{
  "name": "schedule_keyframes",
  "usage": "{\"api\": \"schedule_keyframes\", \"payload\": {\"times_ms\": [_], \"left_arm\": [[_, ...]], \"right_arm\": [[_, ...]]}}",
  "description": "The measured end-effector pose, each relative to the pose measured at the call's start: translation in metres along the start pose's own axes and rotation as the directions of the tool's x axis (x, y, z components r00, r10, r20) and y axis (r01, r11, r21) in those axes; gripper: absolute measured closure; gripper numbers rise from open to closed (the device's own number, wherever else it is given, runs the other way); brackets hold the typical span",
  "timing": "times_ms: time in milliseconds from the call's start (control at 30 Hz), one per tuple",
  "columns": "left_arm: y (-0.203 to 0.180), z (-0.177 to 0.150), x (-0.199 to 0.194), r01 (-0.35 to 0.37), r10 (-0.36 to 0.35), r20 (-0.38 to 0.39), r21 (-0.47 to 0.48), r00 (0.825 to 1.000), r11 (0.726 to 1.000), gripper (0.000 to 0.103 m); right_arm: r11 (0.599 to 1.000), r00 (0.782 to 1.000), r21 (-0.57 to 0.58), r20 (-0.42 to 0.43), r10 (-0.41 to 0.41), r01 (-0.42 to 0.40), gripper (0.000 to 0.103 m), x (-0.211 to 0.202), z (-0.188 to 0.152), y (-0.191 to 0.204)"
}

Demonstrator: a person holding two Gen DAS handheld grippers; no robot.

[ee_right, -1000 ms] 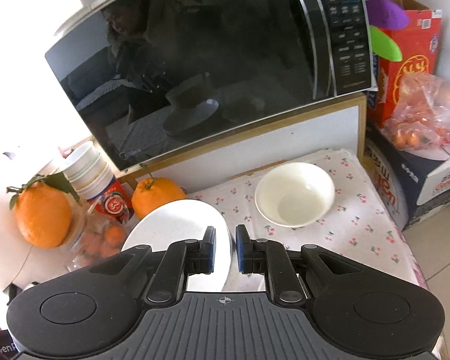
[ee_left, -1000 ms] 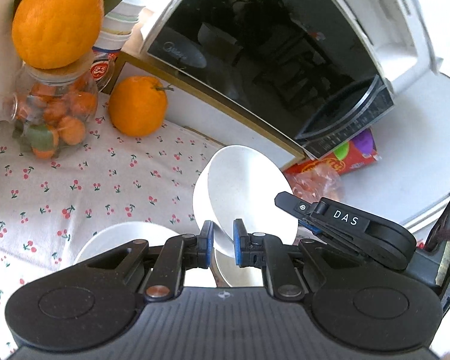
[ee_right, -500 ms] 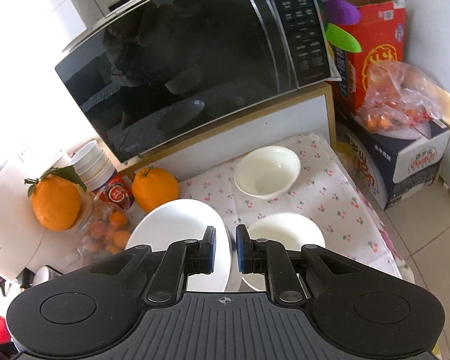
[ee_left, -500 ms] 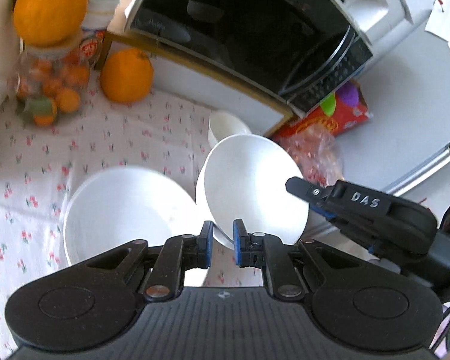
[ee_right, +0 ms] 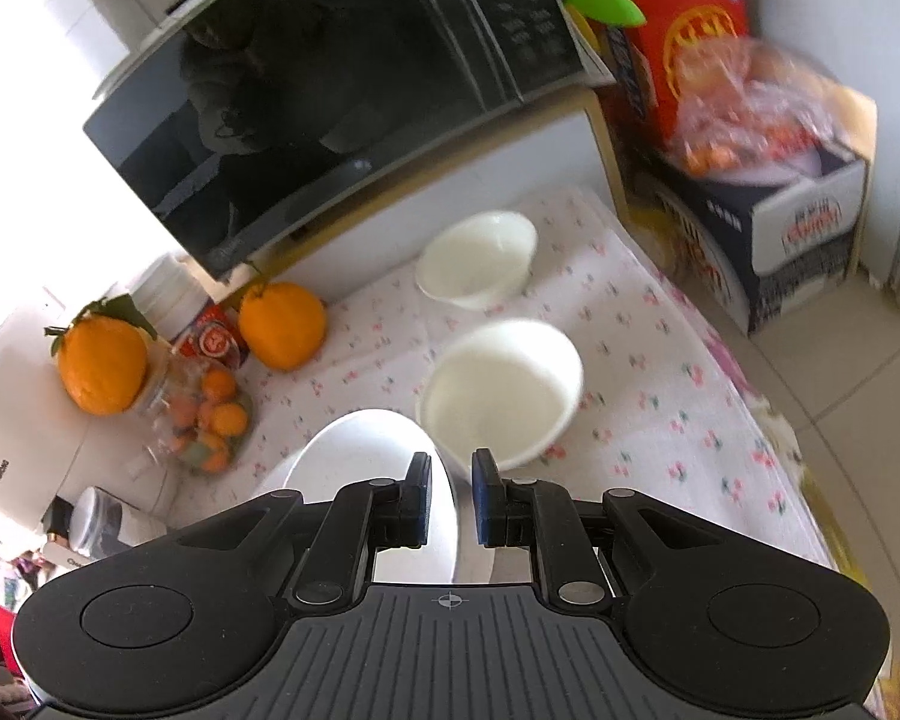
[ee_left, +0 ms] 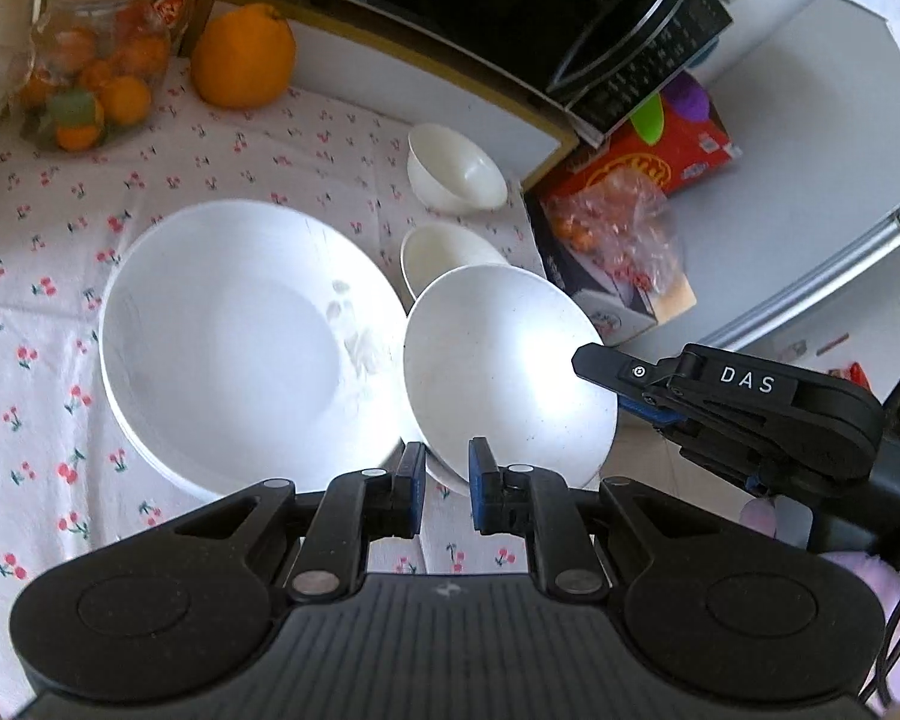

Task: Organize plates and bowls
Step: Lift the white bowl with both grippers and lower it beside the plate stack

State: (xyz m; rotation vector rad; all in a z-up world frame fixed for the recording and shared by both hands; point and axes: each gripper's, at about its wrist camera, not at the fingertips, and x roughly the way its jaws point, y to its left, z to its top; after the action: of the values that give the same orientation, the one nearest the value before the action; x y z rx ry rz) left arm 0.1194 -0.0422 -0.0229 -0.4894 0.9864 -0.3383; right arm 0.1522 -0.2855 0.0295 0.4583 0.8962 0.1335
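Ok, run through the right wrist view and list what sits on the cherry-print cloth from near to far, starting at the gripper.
Right gripper shut on the tilted white plate → nearer white bowl → farther white bowl → microwave at the back.

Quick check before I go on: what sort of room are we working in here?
Most likely a home kitchen or a dining corner. A black-fronted microwave sits behind a table with a cherry-print cloth, white bowls and a plate are laid out, and oranges stand beside a glass jar of fruit.
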Motion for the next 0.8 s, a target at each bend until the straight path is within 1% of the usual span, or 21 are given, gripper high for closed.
{"api": "schedule_keyframes", "payload": {"times_ms": [133, 433, 667, 800], "left_arm": [[-0.005, -0.01, 0.01, 0.008, -0.007, -0.026, 0.017, 1.0, 1.0, 0.09], [-0.015, -0.027, 0.038, 0.025, -0.019, -0.098, 0.063, 0.995, 0.998, 0.09], [-0.016, -0.032, 0.053, 0.015, -0.006, -0.142, 0.061, 0.99, 0.998, 0.09], [-0.015, -0.033, 0.056, 0.003, 0.007, -0.151, 0.065, 0.989, 0.998, 0.09]], "right_arm": [[0.999, 0.999, 0.029, -0.031, -0.019, 0.02, 0.088, 0.001, -0.004, -0.014], [0.995, 0.993, 0.035, -0.075, -0.091, 0.094, 0.088, 0.008, -0.007, -0.04], [0.987, 0.98, 0.024, -0.128, -0.154, 0.158, 0.086, 0.024, -0.012, -0.053], [0.985, 0.974, 0.012, -0.151, -0.17, 0.173, 0.086, 0.032, -0.014, -0.056]]}}
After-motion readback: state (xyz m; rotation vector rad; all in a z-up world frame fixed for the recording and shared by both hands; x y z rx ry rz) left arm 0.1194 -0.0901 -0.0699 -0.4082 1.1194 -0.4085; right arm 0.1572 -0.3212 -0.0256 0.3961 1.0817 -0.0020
